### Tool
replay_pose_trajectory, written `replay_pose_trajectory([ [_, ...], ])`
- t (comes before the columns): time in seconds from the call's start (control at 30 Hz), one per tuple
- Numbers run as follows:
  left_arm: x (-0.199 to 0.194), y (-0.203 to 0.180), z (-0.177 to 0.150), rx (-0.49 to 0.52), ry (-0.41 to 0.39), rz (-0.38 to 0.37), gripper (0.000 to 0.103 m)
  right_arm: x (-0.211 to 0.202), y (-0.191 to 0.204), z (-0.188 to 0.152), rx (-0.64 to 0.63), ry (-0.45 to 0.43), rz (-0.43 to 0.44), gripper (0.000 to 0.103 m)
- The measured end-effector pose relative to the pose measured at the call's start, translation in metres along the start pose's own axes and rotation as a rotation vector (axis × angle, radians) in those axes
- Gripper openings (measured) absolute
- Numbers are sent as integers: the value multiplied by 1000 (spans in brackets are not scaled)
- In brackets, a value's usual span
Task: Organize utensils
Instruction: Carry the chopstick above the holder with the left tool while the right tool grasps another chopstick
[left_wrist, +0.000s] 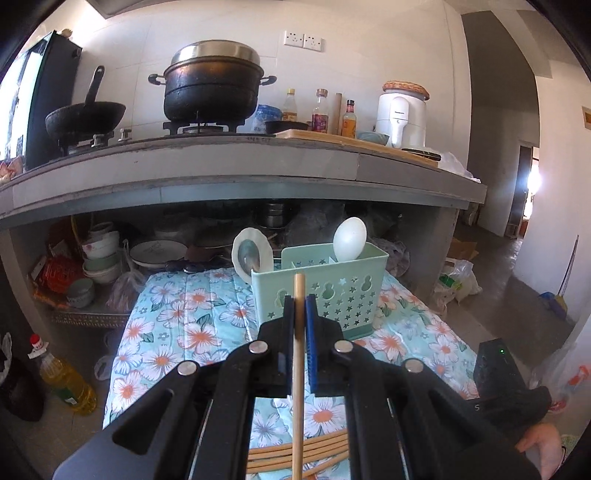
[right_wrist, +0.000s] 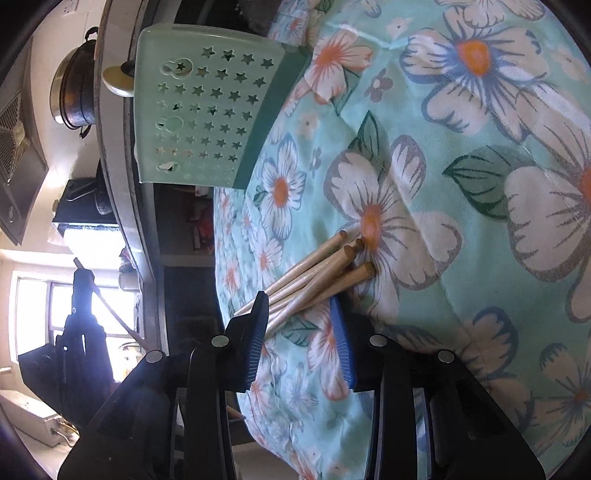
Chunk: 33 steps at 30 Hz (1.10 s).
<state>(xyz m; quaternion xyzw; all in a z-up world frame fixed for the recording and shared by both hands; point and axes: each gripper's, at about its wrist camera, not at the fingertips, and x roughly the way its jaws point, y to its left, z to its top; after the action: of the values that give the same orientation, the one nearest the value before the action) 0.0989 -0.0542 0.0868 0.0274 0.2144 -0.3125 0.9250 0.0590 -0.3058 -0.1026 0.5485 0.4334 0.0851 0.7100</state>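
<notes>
The left gripper (left_wrist: 300, 299) pinches one chopstick (left_wrist: 297, 369), mid-frame before the green holder (left_wrist: 321, 291). The right gripper (right_wrist: 299, 306) straddles the loose bundle (right_wrist: 317, 273), seemingly not yet clamped. Light, stiff, slippery sticks: grip mid-length.

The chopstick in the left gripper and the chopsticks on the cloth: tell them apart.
The held chopstick stands nearly upright and alone, clamped in the left gripper. The loose chopsticks lie flat in a bundle on the floral cloth, between the right gripper's jaws. All are plain, light wood.
</notes>
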Motion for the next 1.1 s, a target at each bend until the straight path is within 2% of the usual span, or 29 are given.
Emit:
replay_pose_trajectory([
  [0.17, 2, 6, -6, -42, 22, 4, 5, 1, -9, 5, 69, -18, -5, 14],
  [0.3, 1, 9, -9, -50, 29, 18, 5, -10, -12, 0, 69, -21, 7, 13],
  [0.57, 6, 10, -13, -38, 52, 49, 5, -21, -1, -16, -10, -32, -10, 14],
  [0.7, 9, 9, -14, -43, 62, 49, 5, -25, -8, -14, 16, -41, -7, 16],
  [0.87, 9, 6, -14, -31, 64, 53, 5, -31, -11, -13, 14, -54, 7, 14],
  [1.1, 8, 4, -9, -11, 72, 66, 5, -53, 20, -20, -141, -142, -10, 11],
])
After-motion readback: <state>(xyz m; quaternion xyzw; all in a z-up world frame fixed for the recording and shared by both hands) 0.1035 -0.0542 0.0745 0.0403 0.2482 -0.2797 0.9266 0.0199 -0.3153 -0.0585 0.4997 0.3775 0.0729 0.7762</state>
